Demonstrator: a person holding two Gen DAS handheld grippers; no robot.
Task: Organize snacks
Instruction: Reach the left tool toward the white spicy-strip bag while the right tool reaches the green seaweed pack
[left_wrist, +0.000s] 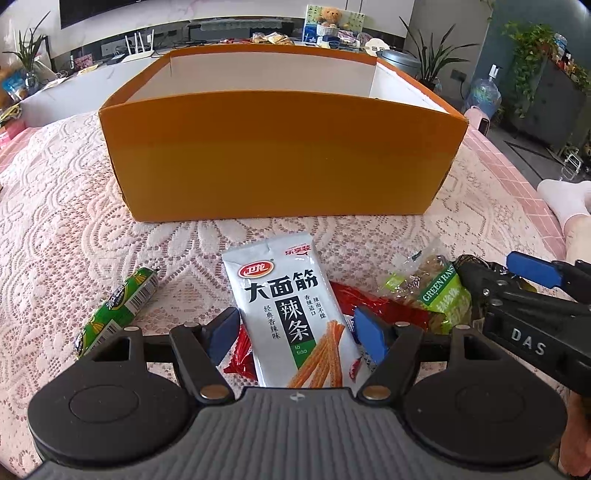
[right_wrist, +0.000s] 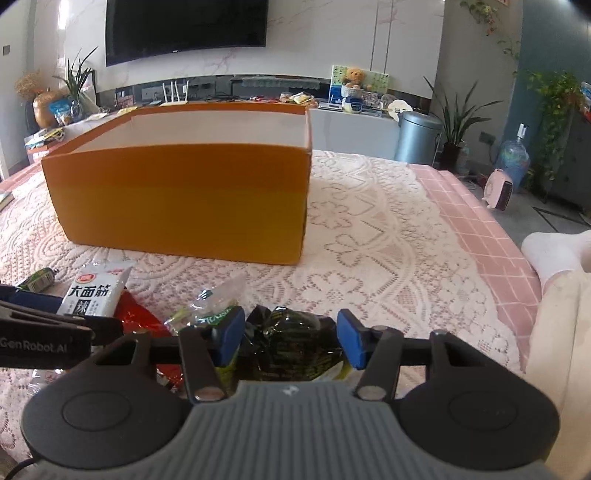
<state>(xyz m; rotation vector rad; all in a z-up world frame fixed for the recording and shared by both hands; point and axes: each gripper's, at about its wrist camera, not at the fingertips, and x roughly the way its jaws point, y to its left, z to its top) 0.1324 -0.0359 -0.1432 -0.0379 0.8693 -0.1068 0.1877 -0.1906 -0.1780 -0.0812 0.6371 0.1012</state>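
Both grippers' jaws spread — left gripper (left_wrist: 295, 334) straddling the light, slippery white packet (left_wrist: 291, 317), right gripper (right_wrist: 288, 341) the crinkly dark packet (right_wrist: 295, 343) — pinch each mid-body.

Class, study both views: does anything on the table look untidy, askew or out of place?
Yes. The snack packets lie in a loose, overlapping heap: the white packet sits askew over a red one, while the green sausage lies apart. The orange box stands square.

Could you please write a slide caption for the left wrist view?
Left gripper open around a white snack packet, orange box beyond.
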